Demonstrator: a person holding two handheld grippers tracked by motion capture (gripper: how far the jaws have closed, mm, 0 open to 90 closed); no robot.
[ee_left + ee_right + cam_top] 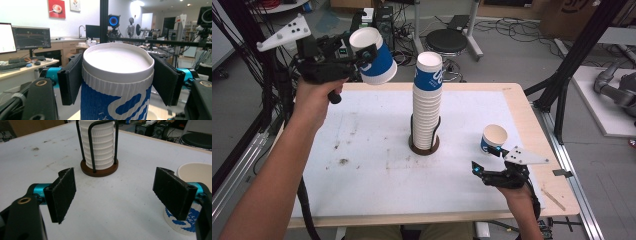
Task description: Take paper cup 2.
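High view — left tongs (364, 57) clamp a blue-and-white cup (374, 62) up in the air beside the cup stack (428, 100), right tongs (486, 160) gape wide, empty, just beside a lone cup (493, 138) on the counter (362, 165).

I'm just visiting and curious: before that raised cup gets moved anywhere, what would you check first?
1. Left gripper shut on the blue-and-white cup: ok.
2. Held cup raised off the table: ok.
3. Cup stack upright in its wire holder: ok.
4. Top of the stack free: ok.
5. Right gripper open, holding nothing: ok.
6. Single cup on the table upright, just beside the right gripper: ok; whether they touch: cannot tell.
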